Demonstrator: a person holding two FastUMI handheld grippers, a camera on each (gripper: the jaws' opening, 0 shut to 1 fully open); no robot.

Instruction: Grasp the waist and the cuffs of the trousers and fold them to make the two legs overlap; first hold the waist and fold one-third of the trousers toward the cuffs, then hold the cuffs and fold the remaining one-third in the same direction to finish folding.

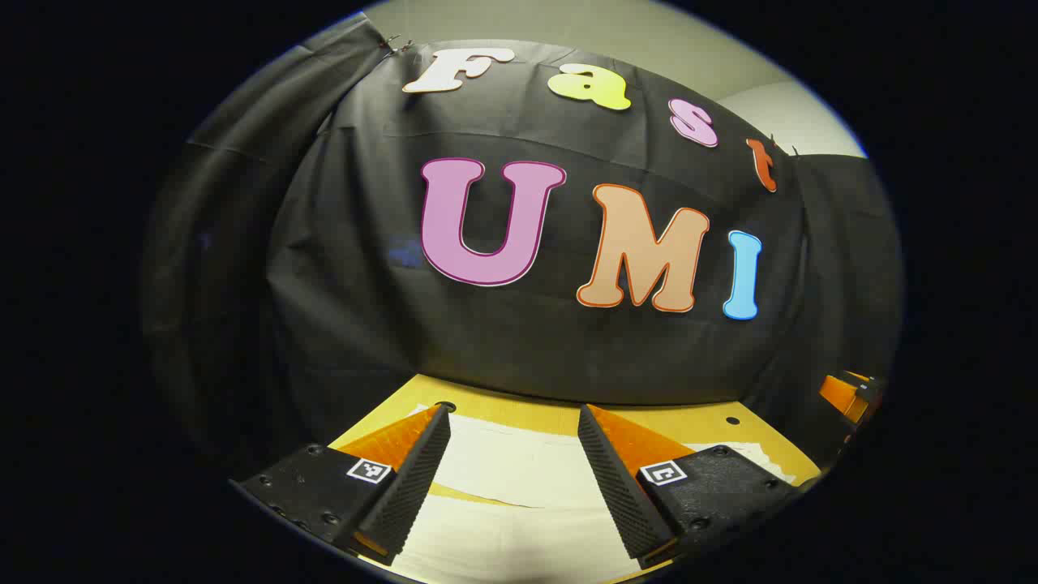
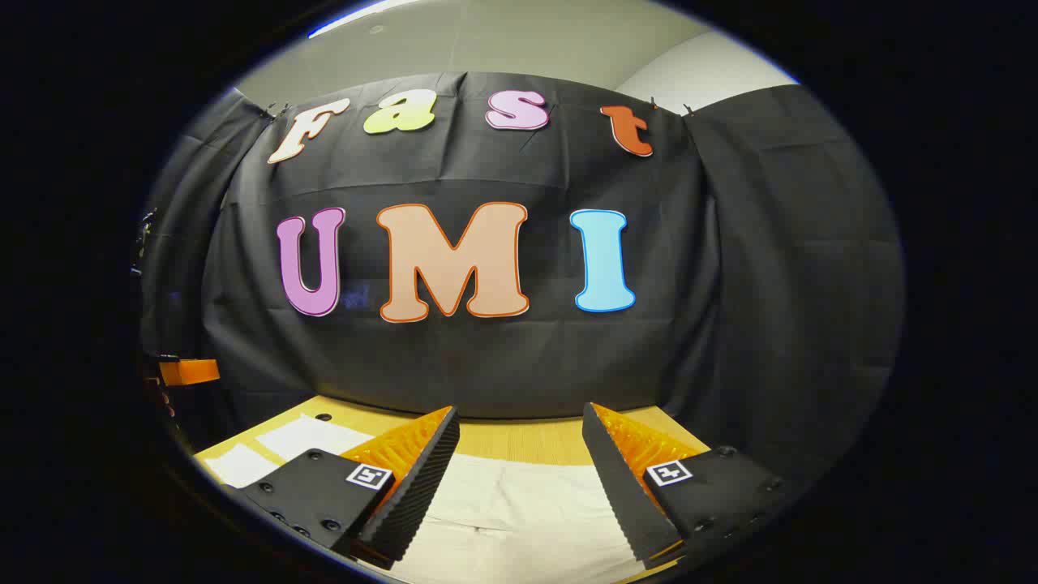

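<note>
Pale cream trousers (image 1: 511,487) lie flat on the wooden table (image 1: 697,426), spreading under and between my left gripper's fingers. My left gripper (image 1: 512,422) is open and hovers above the cloth with nothing between its fingers. In the right gripper view the same trousers (image 2: 511,503) lie below my right gripper (image 2: 521,422), which is also open and holds nothing. The other gripper (image 1: 847,393) pokes in at the right edge of the left gripper view. At the left edge of the right gripper view the left gripper (image 2: 186,371) shows.
The black cloth wall (image 2: 486,357) stands close behind the table's far edge. The tabletop has small round holes (image 1: 732,421). Pale cloth parts (image 2: 304,434) lie toward the left of the table in the right gripper view.
</note>
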